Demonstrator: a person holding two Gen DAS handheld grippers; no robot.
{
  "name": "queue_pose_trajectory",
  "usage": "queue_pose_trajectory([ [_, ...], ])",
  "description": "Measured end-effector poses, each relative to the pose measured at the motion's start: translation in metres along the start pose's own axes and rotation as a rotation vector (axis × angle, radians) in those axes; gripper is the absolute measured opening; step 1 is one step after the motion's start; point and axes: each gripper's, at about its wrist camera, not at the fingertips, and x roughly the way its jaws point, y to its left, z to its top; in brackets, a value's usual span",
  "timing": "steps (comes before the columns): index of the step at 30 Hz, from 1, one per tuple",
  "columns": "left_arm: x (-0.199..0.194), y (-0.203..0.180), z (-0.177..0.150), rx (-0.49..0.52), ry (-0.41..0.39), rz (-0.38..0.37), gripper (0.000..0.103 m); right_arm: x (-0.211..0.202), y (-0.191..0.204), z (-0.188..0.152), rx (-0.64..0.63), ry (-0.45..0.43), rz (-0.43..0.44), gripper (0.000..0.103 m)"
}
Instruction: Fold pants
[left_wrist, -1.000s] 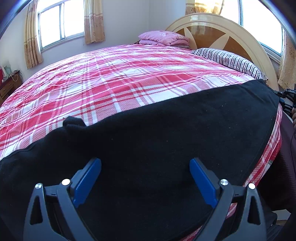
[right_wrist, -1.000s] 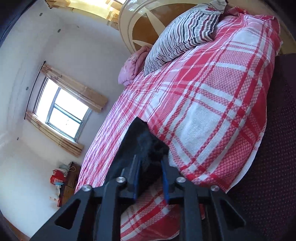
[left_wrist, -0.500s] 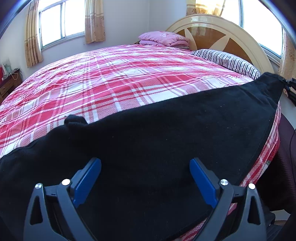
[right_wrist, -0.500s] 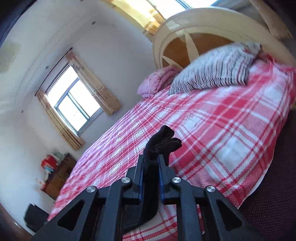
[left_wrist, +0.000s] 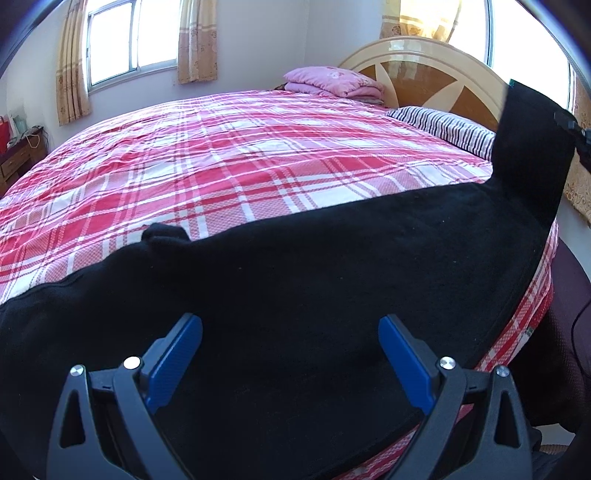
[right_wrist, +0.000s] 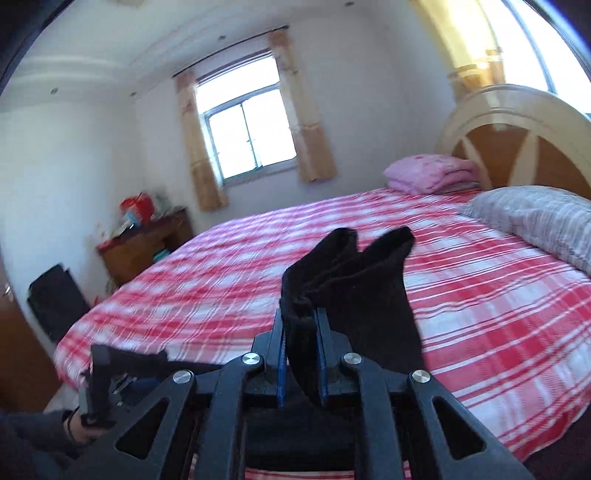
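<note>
Now: black pants (left_wrist: 295, 295) spread along the near edge of the bed (left_wrist: 240, 166), lying flat on the red and white plaid bedspread (left_wrist: 221, 192), one end lifted off the bed at the far right of the left wrist view, up in front of the headboard (left_wrist: 436, 70). A small bump of black cloth raised on the far edge of the pants, left of centre.

Left tongs (left_wrist: 290, 356) wide open, blue pads (left_wrist: 173, 360) well apart, hovering above the flat middle of the pants and holding nothing. Cannot tell whether the tips touch the cloth.

Right tongs (right_wrist: 301, 354) clamped tight on a bunched end of the pants (right_wrist: 354, 280), blue pads pressing the cloth from both sides. Two black points of fabric standing up beyond the fingertips; more cloth hanging down to the right of the grip, toward the bed.

Behind, seen from the right wrist: a folded pink blanket (right_wrist: 432, 171) against the headboard (right_wrist: 517, 125), a striped pillow (right_wrist: 535, 218) just beside it nearer the camera, a curtained window (right_wrist: 247, 136) on the far wall, a wooden bedside cabinet (right_wrist: 144, 243) with red items on top at the left, a dark case (right_wrist: 55, 299) leaning against the wall nearer the camera. At the lower left, blurred, the other handheld device with a hand (right_wrist: 83, 434) gripping it.
</note>
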Motion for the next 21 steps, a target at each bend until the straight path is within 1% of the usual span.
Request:
queue_pose_trajectory([
  [4,-0.001,0.0,0.001,-0.004,-0.002,-0.008,0.099,0.03,0.035,-0.021,-0.072,0.091,0.049,0.013],
  [7,-0.001,0.001,0.001,-0.008,-0.002,-0.014,0.099,0.044,0.054,-0.038,-0.128,0.139,0.057,0.013],
  [11,-0.003,0.0,0.002,-0.018,-0.006,-0.052,0.099,0.059,0.077,-0.061,-0.233,0.197,0.029,0.013],
  [14,-0.006,-0.004,0.003,-0.014,-0.021,-0.103,0.099,0.073,0.087,-0.077,-0.284,0.234,0.0,0.013],
  [17,-0.006,-0.011,0.004,0.006,-0.026,-0.12,0.099,0.081,0.101,-0.083,-0.347,0.236,-0.035,0.013],
  [21,-0.003,-0.01,0.004,-0.003,-0.016,-0.124,0.099,0.078,0.11,-0.074,-0.349,0.189,-0.03,0.013],
])
